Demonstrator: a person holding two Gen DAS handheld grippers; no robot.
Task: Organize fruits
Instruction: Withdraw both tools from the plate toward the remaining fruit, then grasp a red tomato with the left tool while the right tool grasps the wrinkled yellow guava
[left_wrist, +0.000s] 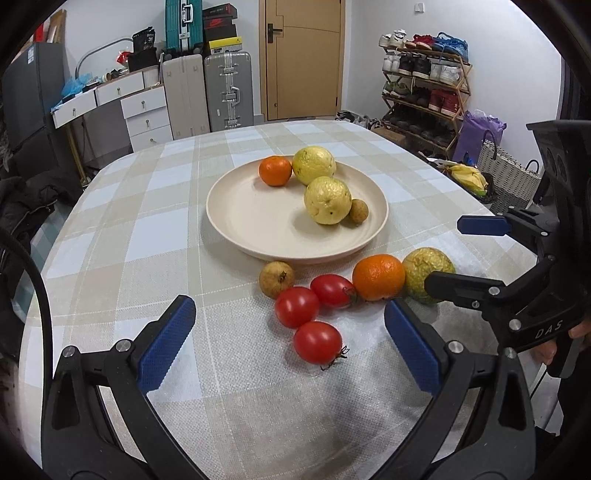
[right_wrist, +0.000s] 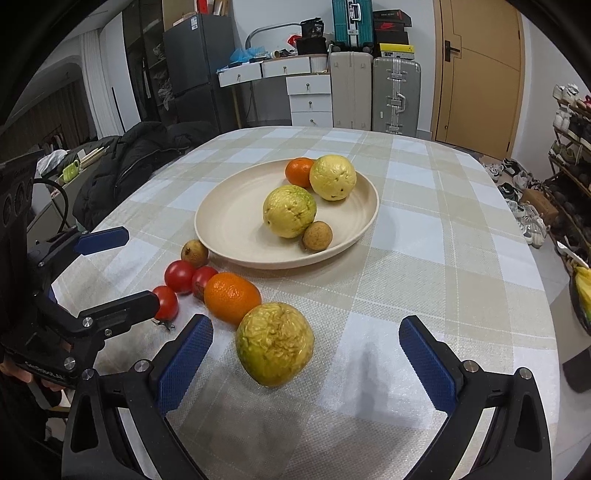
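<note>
1. Right gripper (right_wrist: 306, 363) stands wide open and empty, the wrinkled green-yellow fruit (right_wrist: 275, 343) lying between its fingers; centre on it before closing (rough skin should grip well).
2. Left gripper (left_wrist: 290, 345), equally open and empty, frames the nearest tomato (left_wrist: 317, 341).
3. Beyond, the plate (right_wrist: 229, 221) already holds four fruits; aim for its bare side.

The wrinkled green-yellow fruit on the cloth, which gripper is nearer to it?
Right. The right gripper is open just in front of the wrinkled fruit; the left gripper sits further left, by the tomatoes.
</note>
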